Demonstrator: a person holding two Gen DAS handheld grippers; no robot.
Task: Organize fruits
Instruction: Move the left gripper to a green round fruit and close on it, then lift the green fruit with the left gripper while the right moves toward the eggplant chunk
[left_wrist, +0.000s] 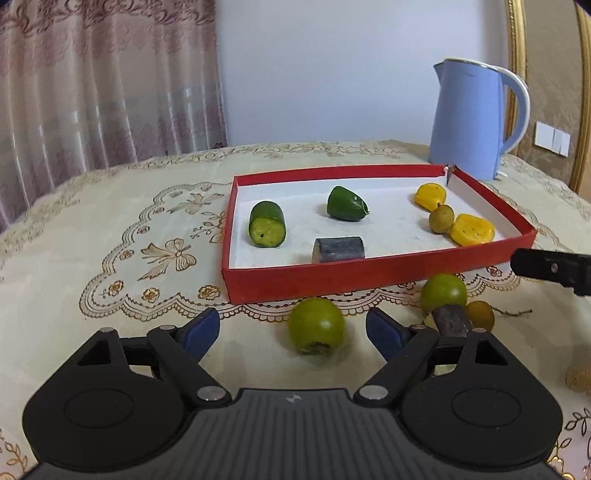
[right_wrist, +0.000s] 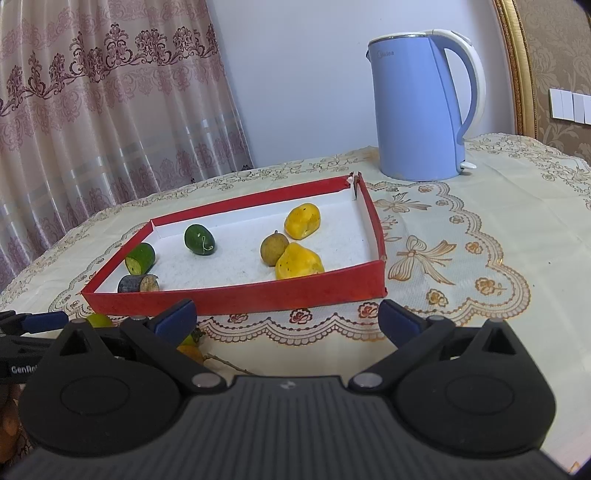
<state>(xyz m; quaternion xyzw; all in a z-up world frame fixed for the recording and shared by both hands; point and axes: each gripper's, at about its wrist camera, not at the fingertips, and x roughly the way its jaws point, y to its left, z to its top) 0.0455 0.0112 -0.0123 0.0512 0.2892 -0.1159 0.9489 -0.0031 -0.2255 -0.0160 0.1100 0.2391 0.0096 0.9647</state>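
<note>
Tablecloth (left_wrist: 110, 229) in cream, worked with gold bows, flowers and scalloped borders, covered the whole table. Behind it hung a pinkish curtain (left_wrist: 103, 77) with a darker floral band, next to a pale blue-white wall (left_wrist: 325, 70). A gilt frame edge (right_wrist: 517, 66) and white wall switches (right_wrist: 570, 103) showed at the right.

On the cloth sat a shallow red tray (left_wrist: 332, 278) with a white floor, one far corner torn open. A light blue electric kettle (right_wrist: 421, 107) stood upright behind that corner, apart from the tray. Inside the tray lay two green cucumber pieces (left_wrist: 266, 229) (left_wrist: 346, 204), a dark grey cut piece (left_wrist: 339, 249) against the near wall, two yellow chunks (left_wrist: 430, 196) (left_wrist: 472, 229) and a small brown longan (left_wrist: 441, 218) touching both of them.

Outside the tray, on the cloth just before its near wall, lay a round green fruit (left_wrist: 317, 325), a second green fruit (left_wrist: 443, 293), another dark grey piece (left_wrist: 451, 320) touching it, and a brown longan with a twig (left_wrist: 480, 314).

The left gripper (left_wrist: 293, 332) had its blue pads spread wide, the nearer green fruit lying between them untouched. The right gripper (right_wrist: 288, 319) hung before the tray's near wall with its fingers apart and nothing between them.
</note>
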